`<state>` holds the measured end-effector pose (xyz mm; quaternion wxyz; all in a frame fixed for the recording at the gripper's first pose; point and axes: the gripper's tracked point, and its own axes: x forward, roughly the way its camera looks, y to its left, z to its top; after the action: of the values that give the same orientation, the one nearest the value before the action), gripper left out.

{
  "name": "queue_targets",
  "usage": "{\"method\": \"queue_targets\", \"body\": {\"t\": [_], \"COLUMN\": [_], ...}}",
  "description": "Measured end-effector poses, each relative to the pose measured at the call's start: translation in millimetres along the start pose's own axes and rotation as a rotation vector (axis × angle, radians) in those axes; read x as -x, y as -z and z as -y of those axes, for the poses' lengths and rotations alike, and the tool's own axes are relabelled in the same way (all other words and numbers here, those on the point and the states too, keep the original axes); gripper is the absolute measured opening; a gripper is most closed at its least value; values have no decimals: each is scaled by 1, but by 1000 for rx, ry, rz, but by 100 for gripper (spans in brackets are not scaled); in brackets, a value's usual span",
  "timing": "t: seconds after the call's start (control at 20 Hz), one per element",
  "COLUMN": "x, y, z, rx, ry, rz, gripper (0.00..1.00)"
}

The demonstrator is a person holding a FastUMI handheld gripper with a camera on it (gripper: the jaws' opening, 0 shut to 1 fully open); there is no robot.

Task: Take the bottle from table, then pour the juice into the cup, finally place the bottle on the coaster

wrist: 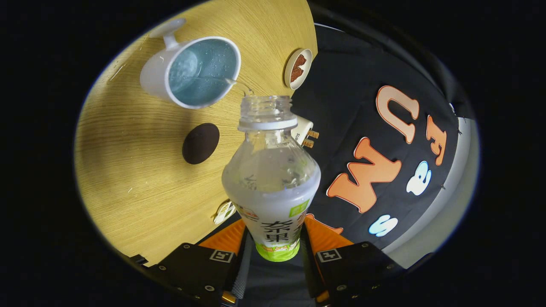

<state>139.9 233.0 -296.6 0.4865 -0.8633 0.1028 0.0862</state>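
The hand-held gripper (273, 251) clamps the bottle (271, 187) by its labelled lower body, 1 finger on each side, with the uncapped neck tipped forward over the table (128, 179). A thin stream runs from the mouth into the white cup (192, 72) beyond it, which stands toward the table's far edge. Between bottle and cup lies the dark round coaster (201, 143) (untouched so far). A small dish (298, 68) sits at the table's edge beside the cup. The risk judged here: the stream lands close to the cup's near rim, so any tilt change or wobble could spill juice onto the table.
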Motion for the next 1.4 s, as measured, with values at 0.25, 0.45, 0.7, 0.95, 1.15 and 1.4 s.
{"method": "queue_targets", "body": {"t": [0.25,0.45,0.7,0.95,1.15,1.4], "x": [2,2,3,2,2,4], "y": [-2,-2,-3,-1,-2,-5], "z": [0,-1,-1,-1,2,3], "rx": [13,15,20,48,85,106], "ry": [-3,-6,-5,-14,-16,-23], "rz": [3,7,10,1,-5,-1], "gripper": [56,56,56,56,56,56]}}
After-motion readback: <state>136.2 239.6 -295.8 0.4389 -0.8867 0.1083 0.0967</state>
